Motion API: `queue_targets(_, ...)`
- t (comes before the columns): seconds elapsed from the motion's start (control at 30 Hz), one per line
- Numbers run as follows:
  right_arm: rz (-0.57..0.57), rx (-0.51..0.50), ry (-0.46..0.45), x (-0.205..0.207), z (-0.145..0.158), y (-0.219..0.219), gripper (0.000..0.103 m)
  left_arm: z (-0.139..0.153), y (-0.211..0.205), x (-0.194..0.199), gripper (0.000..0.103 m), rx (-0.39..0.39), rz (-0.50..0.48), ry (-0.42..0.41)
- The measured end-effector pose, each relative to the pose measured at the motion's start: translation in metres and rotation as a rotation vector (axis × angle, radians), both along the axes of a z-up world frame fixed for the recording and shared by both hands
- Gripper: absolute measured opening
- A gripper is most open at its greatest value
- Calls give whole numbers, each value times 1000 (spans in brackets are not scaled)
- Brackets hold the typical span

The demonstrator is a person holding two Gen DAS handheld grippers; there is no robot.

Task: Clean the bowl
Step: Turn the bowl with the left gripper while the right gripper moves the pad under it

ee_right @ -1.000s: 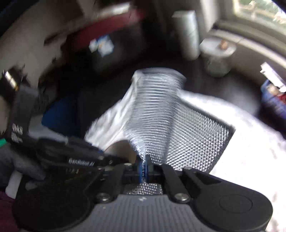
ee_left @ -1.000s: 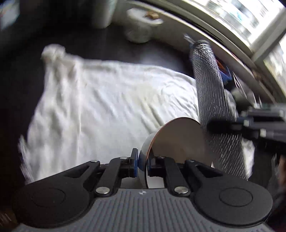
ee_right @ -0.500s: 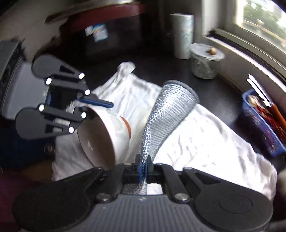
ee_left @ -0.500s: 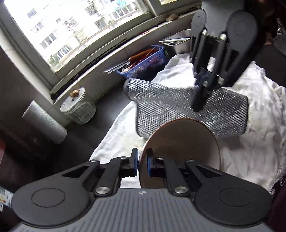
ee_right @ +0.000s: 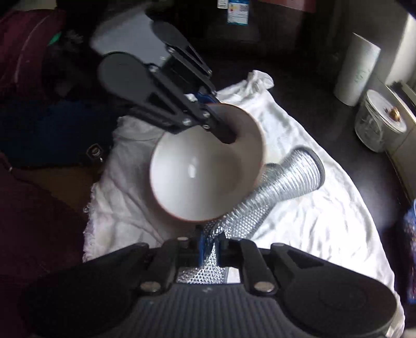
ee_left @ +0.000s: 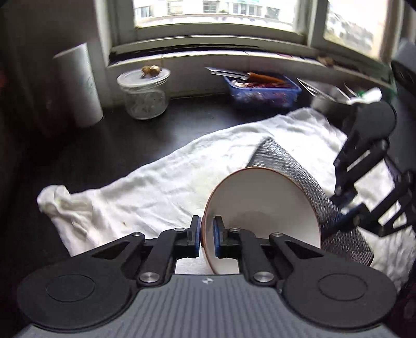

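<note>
The left gripper (ee_left: 207, 237) is clamping the rim of a white bowl (ee_left: 262, 205), one pad sitting inside the wall and the other outside, so the jaws are standing only as far apart as the thin wall. The bowl, which has a brown edge, is being held tilted on its side above a rumpled white towel (ee_left: 156, 187) that is lying spread over a dark counter (ee_left: 145, 140). In the right wrist view the bowl's open mouth is facing the camera and its inside is looking plain white. The right gripper (ee_right: 211, 247) is pinching one end of a silvery mesh scrubbing cloth (ee_right: 273, 192), and its jaws are opening slightly with the mesh between the pads. The cloth is curling into a loose tube that is running along the far side of the bowl and lying against its outer wall; whether it is pressing there or only resting cannot be told. At the back of the counter, under the window (ee_left: 215, 10), a white paper roll (ee_left: 78, 83) is standing upright, a lidded glass jar (ee_left: 143, 93) is sitting just beside it, and a blue basket (ee_left: 262, 93) full of mixed things is sitting farther along, near the towel's far edge.
</note>
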State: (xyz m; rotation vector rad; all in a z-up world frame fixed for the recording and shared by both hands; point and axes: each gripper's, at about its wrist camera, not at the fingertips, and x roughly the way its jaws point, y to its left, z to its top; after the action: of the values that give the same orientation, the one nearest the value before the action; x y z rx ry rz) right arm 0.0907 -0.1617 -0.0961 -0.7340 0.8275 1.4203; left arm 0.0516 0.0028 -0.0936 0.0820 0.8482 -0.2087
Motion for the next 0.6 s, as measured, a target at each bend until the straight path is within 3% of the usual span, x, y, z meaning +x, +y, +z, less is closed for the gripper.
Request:
queue_targets(0.1,7,5,23,2,-4,3,11,-7,7,9,10,-16,78,80)
queue_targets(0.4,-105,73,45,7,-11,5,11,-14,36,10,10,-290,394,283)
queue_targets(0.5,-123,95,62,3,-11,2,12,-15,35,9,10,-317,447,316)
queue_targets(0.6,-152,122,129,8,-11,-4,27,-17,36,10,10,-320,454,321)
